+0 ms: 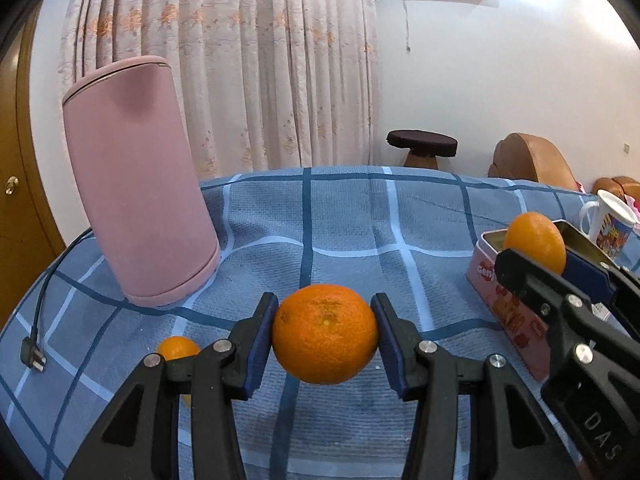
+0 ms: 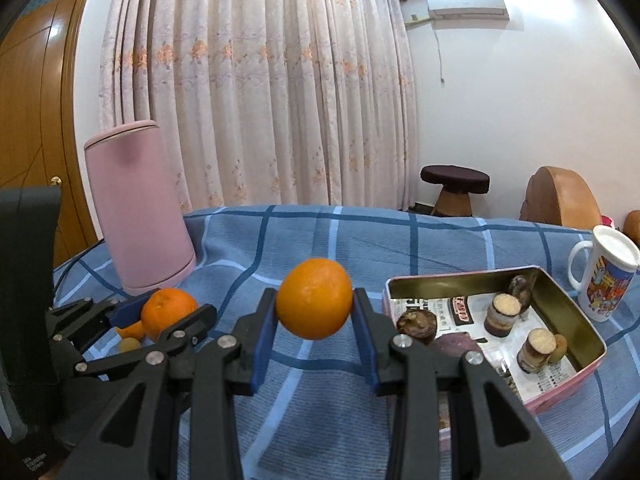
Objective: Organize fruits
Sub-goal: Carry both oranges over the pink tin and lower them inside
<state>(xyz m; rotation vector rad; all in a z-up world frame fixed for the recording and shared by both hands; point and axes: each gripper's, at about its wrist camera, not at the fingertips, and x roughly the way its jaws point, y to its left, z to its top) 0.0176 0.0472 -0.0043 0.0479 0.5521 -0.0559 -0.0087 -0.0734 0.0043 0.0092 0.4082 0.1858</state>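
1. Left gripper [image 1: 325, 334], bottom centre of left wrist view: jaws partly closed, pads clamped on an orange [image 1: 325, 334], held clear above the blue checked cloth [image 1: 344, 216].
2. Small orange piece [image 1: 178, 347] lower left on cloth; pink cylinder [image 1: 136, 184] upper left.
3. Right gripper [image 2: 314, 300], centre of right wrist view: jaws narrow, gripping 2nd orange [image 2: 314, 300] in mid-air.
4. Pink tin [image 2: 560, 392] lower right, open, w/ jars inside; mug [image 2: 604, 276] beside it.

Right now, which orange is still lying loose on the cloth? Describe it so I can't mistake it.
Start at the tall pink cylinder on the blue checked cloth. Just in front of its base lies a small orange, half hidden behind the left hand-held gripper. Unlike the two bigger oranges, nothing grips it.
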